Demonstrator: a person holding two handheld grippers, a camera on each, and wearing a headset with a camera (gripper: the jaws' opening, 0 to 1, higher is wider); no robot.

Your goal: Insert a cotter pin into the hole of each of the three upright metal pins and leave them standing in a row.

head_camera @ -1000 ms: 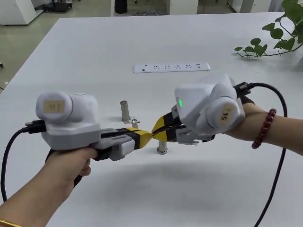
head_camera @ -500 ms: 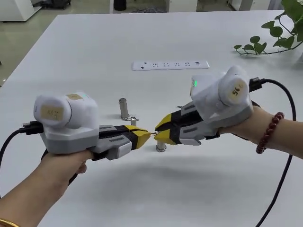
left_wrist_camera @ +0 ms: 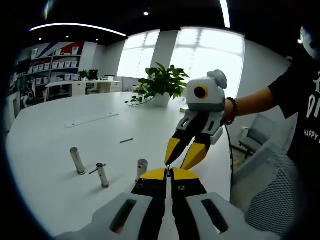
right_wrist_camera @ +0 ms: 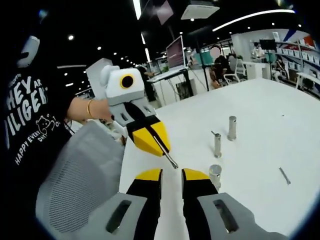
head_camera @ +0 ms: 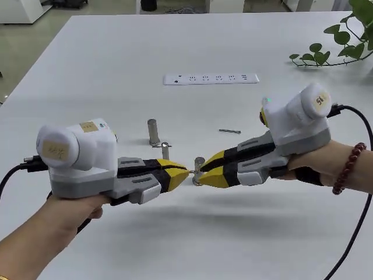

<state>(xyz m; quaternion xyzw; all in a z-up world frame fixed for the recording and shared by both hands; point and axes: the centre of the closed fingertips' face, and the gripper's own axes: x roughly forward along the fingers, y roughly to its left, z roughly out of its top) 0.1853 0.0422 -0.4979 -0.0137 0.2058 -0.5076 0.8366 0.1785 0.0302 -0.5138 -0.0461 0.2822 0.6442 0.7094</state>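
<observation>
So right now the left tool [head_camera: 182,171] is clenched on a cotter [right_wrist_camera: 167,154], which sticks straight out past its tips toward the right tool [head_camera: 203,175]. The right one is released, jaws spread, nose to nose with the left and right at the cotter's free end. I can't tell if it's actually touching it yet.

My guess is that it's a handover or a regrip. Pinched end-on like that, the cotter points along the tool, so the second tool probably takes it to get a better angle on the hole.

The near pin [left_wrist_camera: 142,170] stands upright just beyond and below the two sets of tips, with nothing through it that I can see, so it looks like the target. Keeping the swap right over it saves travel, I reckon.

Farther out from the left tool's tips, the middle pin [head_camera: 165,151] already has a cotter through it. Beyond that one, the far pin [head_camera: 153,132] looks bare. A spare cotter [head_camera: 229,131] lies flat on the worktop [head_camera: 175,46], out past the right tool. I'd call it about a third done.
</observation>
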